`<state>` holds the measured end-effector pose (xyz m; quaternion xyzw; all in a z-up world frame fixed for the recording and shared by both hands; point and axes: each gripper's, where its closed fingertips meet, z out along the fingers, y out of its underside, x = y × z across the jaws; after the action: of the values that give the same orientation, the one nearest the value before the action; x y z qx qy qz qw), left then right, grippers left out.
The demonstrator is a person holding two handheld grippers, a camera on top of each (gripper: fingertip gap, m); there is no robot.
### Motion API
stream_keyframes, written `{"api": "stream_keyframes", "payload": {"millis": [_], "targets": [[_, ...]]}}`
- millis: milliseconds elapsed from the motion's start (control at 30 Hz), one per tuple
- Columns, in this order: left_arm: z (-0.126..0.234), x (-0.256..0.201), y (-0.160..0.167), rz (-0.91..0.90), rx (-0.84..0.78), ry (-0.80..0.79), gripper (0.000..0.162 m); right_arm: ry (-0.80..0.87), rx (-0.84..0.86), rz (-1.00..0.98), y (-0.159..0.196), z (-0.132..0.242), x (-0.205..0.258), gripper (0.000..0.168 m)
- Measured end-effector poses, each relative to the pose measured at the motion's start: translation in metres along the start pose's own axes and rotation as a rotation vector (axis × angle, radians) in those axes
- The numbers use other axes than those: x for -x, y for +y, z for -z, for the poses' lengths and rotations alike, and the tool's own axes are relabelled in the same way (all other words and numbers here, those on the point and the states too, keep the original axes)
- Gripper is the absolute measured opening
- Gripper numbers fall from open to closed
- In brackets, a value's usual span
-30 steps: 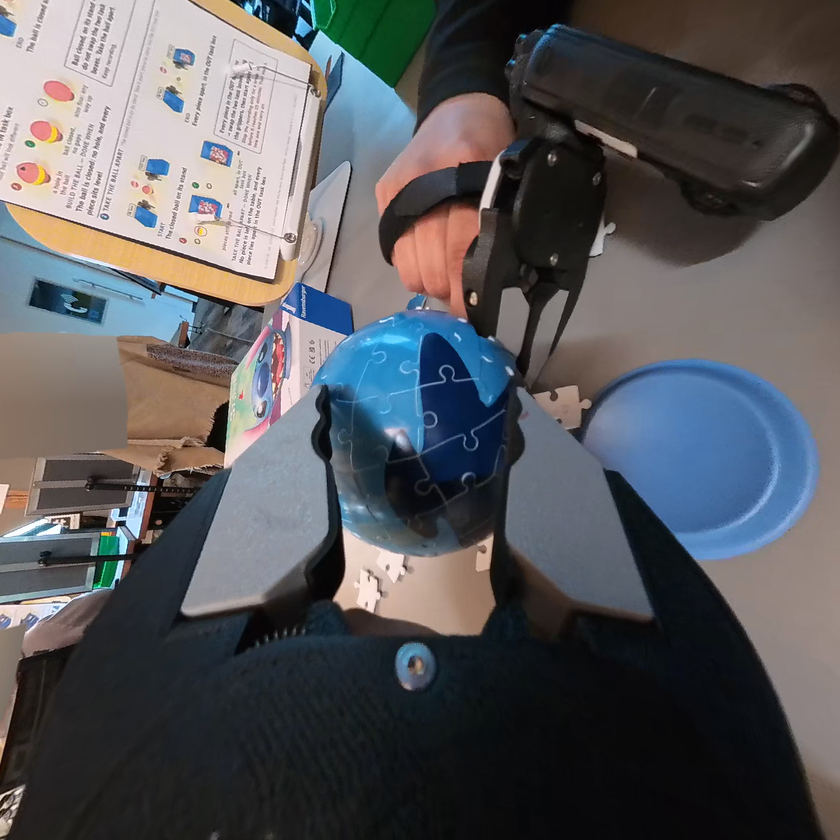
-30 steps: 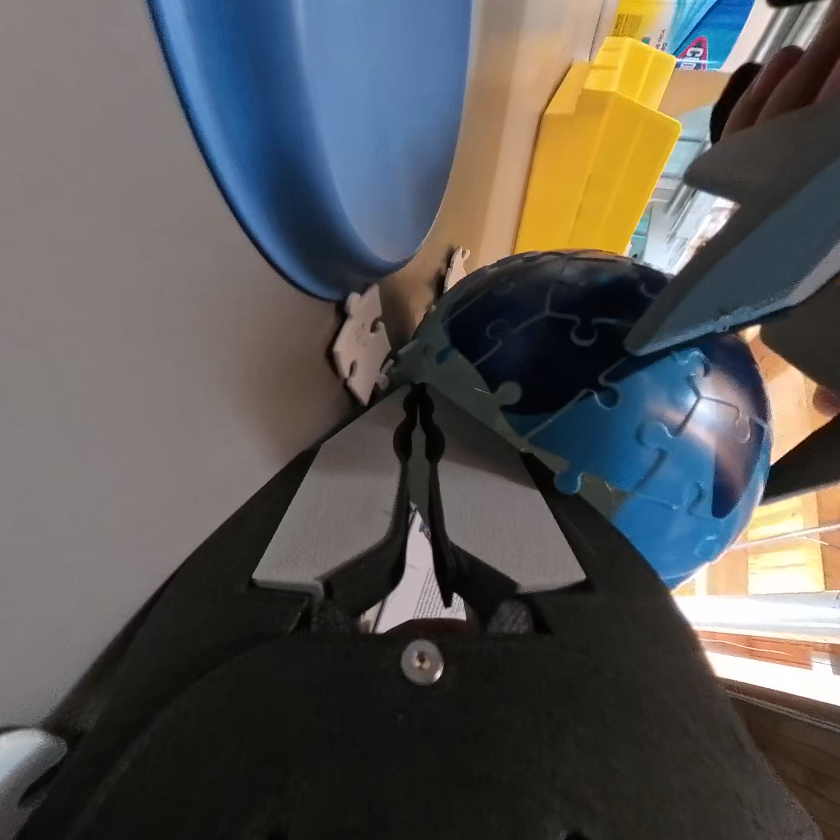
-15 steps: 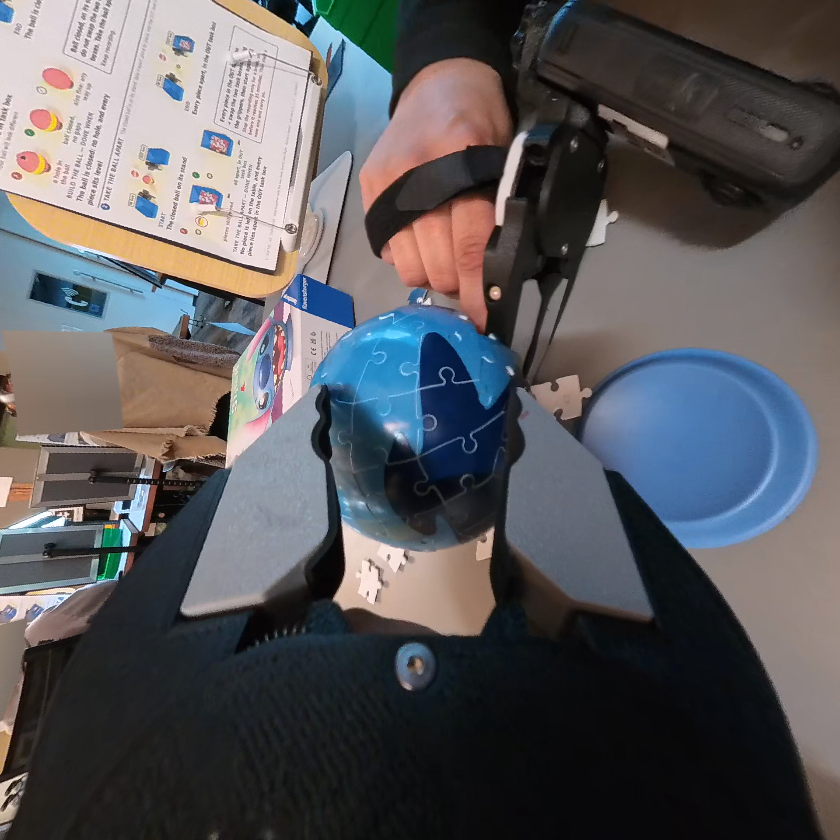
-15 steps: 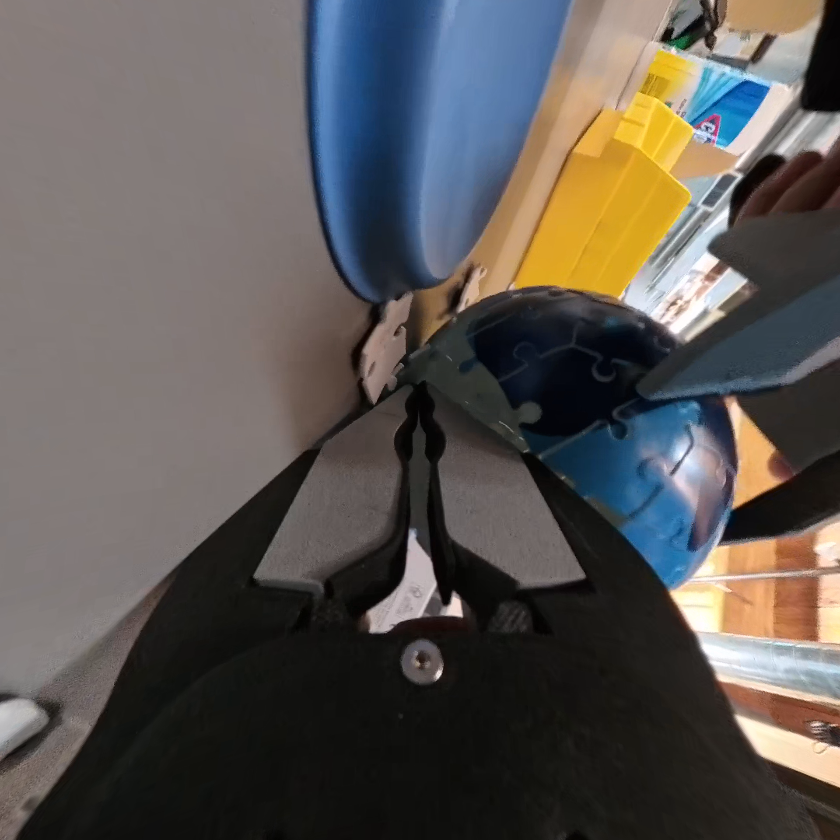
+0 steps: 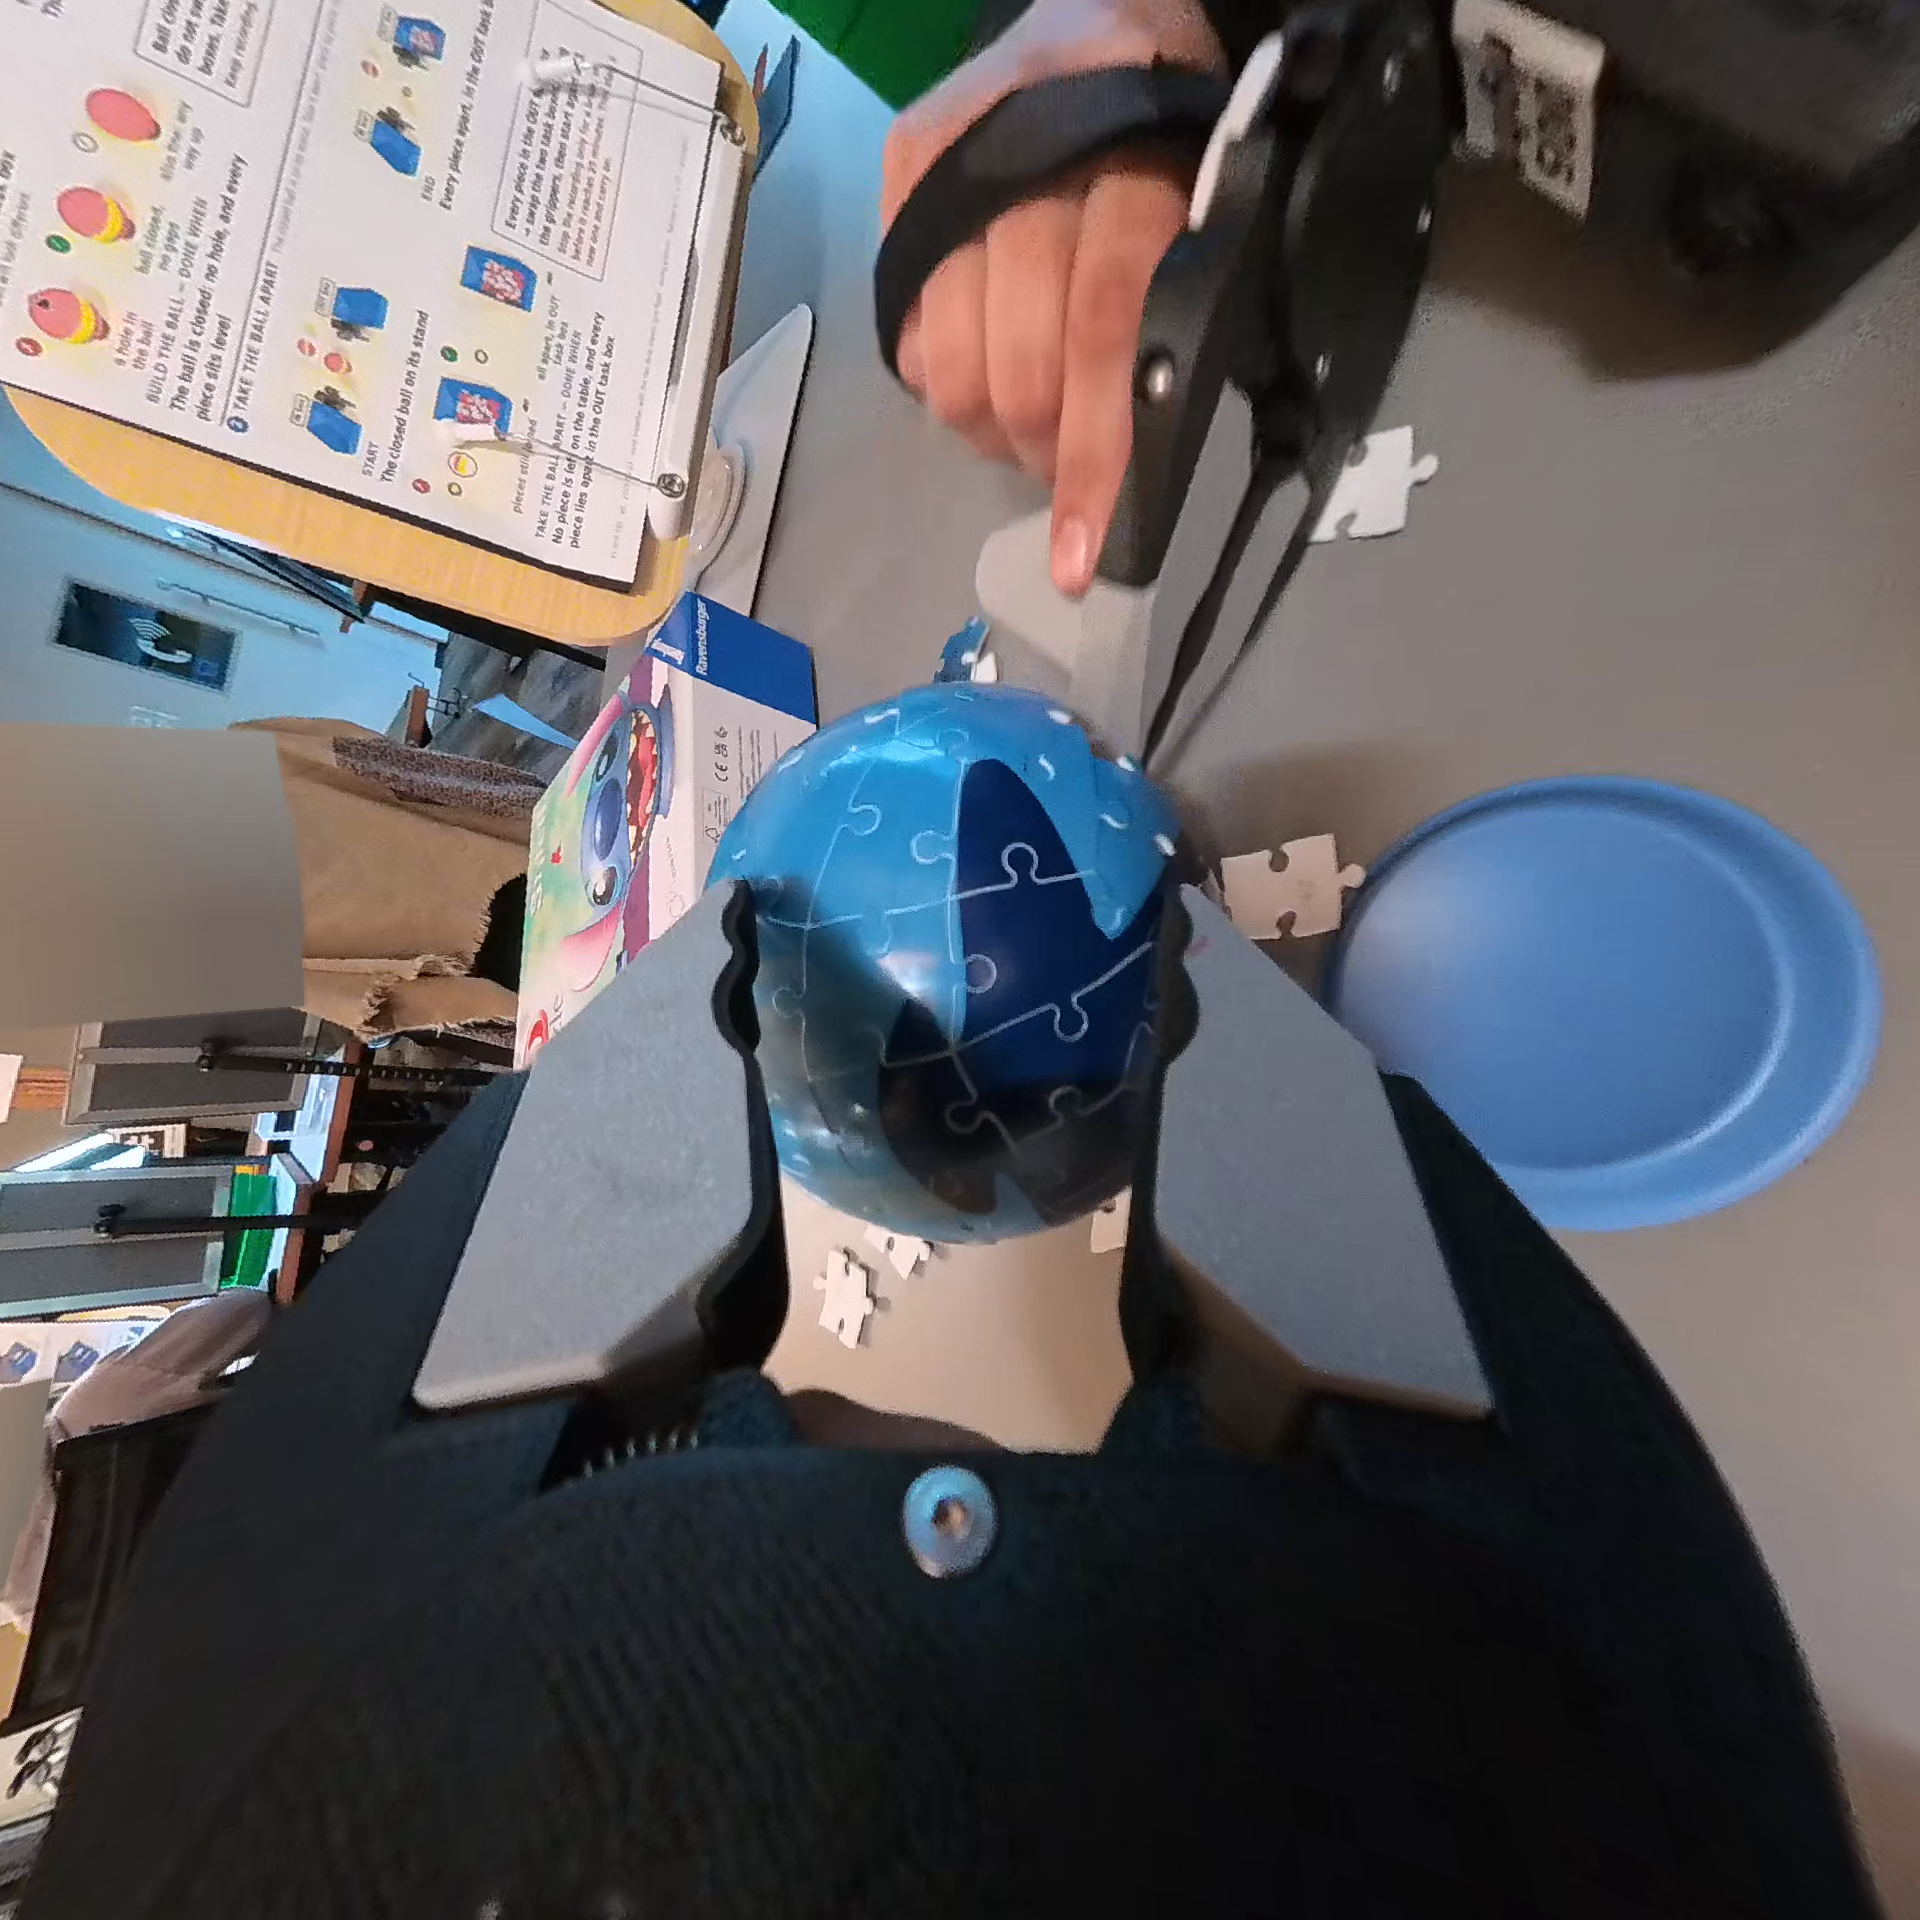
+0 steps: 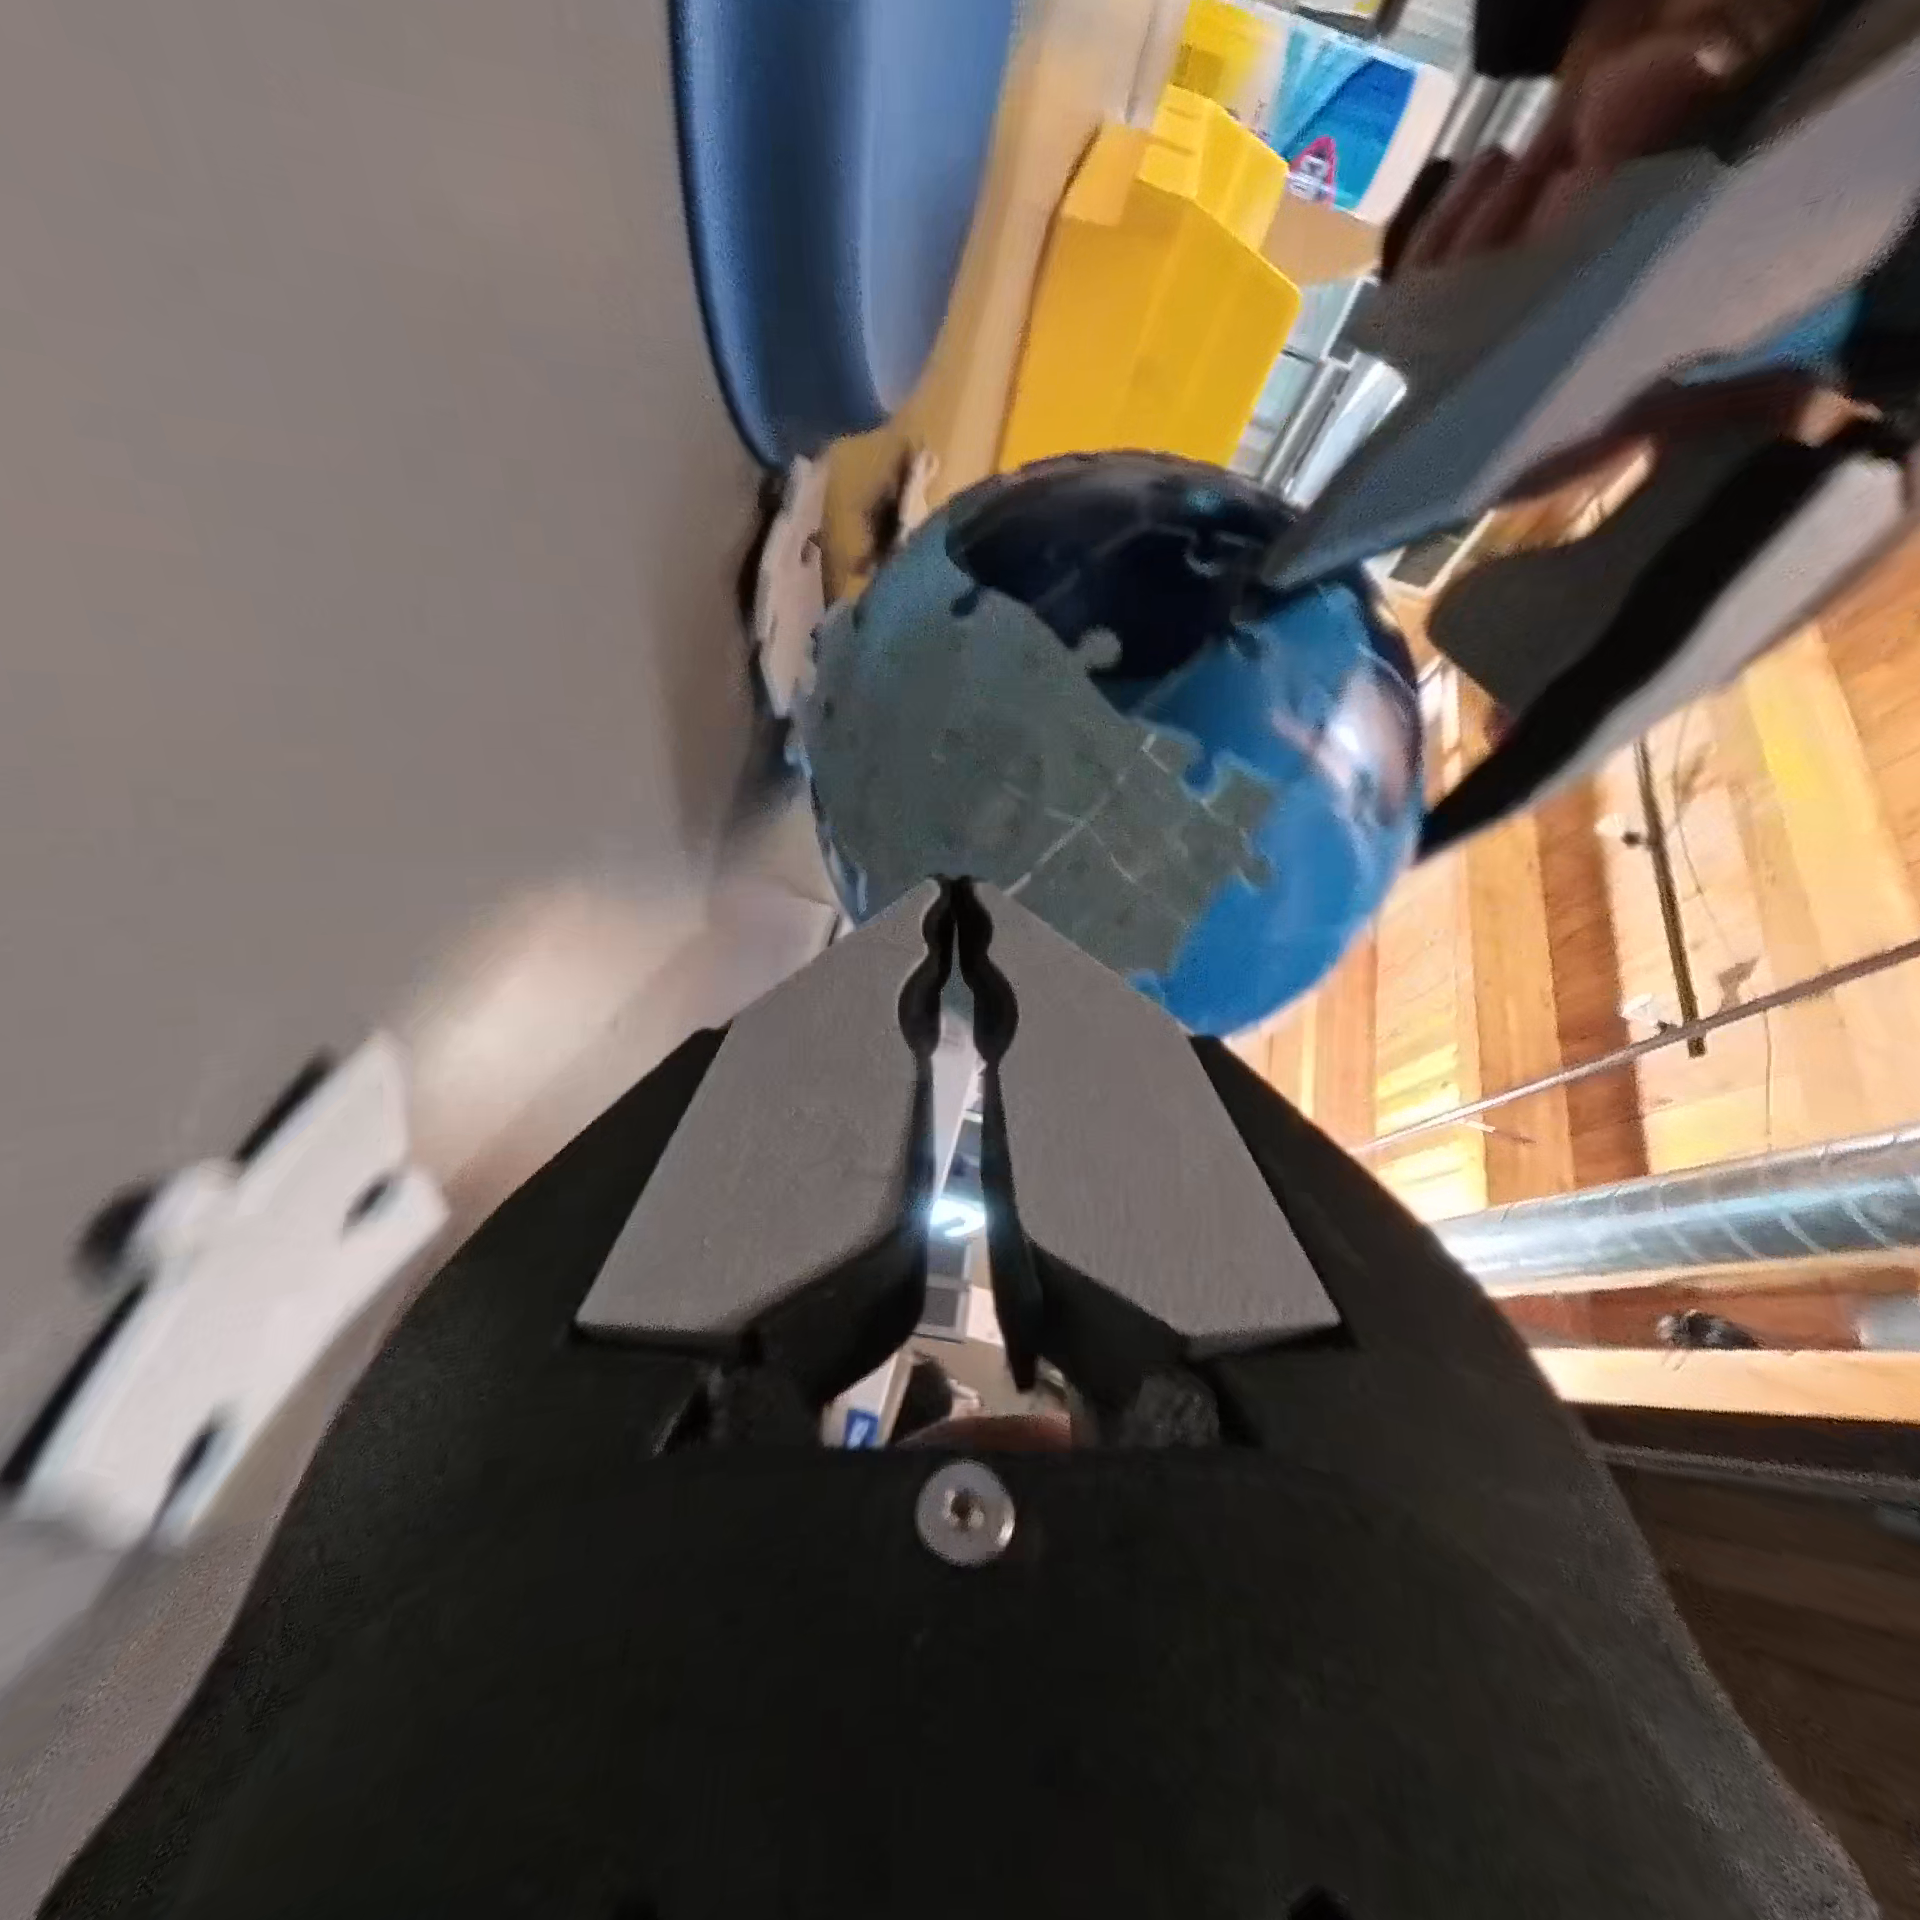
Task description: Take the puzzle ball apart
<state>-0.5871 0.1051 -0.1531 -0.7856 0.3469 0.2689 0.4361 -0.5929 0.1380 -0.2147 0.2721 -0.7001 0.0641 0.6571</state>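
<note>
The blue bowl (image 5: 1621,997) on my table (image 5: 1662,644) looks bare inside. My left gripper (image 5: 956,966) clamps the glossy blue puzzle ball (image 5: 935,935) above loose pieces (image 5: 1283,883); my right gripper (image 6: 954,894) is pinched closed at its surface.

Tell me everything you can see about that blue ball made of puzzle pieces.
The glossy blue puzzle ball is a sphere of interlocking curved pieces, light blue with a dark navy patch. The left gripper clamps it above the grey table. It looks mostly whole; the right wrist view shows a duller greyish area. White loose pieces lie beneath.
</note>
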Motion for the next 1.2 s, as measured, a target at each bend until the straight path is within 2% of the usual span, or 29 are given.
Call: {"api": "stream_keyframes", "payload": {"millis": [133,200,400,600,733,867,1067,1167,1200], "targets": [[0.000,0.001,0.001,0.022,0.000,-0.006,0.076,0.005,0.000,-0.170,0.012,0.027,-0.004,0.000],[-0.001,0.001,0.000,0.031,-0.003,-0.011,0.076,-0.043,0.022,-0.240,0.016,0.027,0.004,0.000],[-0.005,-0.002,-0.005,-0.005,0.014,-0.014,0.076,-0.192,-0.027,-0.287,0.002,0.015,0.023,0.000],[-0.004,-0.008,-0.008,-0.069,0.046,-0.016,0.075,-0.121,-0.031,-0.151,-0.019,-0.004,0.008,0.000],[0.001,-0.013,-0.014,-0.089,0.039,-0.010,0.067,-0.108,0.034,-0.029,-0.021,-0.016,0.009,0.000],[0.002,-0.010,-0.007,-0.072,0.067,-0.037,0.072,-0.105,0.046,-0.014,-0.021,-0.017,0.008,0.000],[0.001,-0.009,-0.008,-0.061,0.061,-0.025,0.071,-0.086,0.063,-0.037,-0.015,-0.019,0.007,0.000],[0.000,-0.006,-0.006,-0.057,0.072,-0.017,0.072,-0.116,0.026,-0.114,-0.016,-0.015,0.009,0.000],[-0.001,-0.004,-0.003,-0.059,0.084,-0.020,0.072,-0.111,-0.002,-0.136,-0.018,-0.010,0.007,0.005]]}}
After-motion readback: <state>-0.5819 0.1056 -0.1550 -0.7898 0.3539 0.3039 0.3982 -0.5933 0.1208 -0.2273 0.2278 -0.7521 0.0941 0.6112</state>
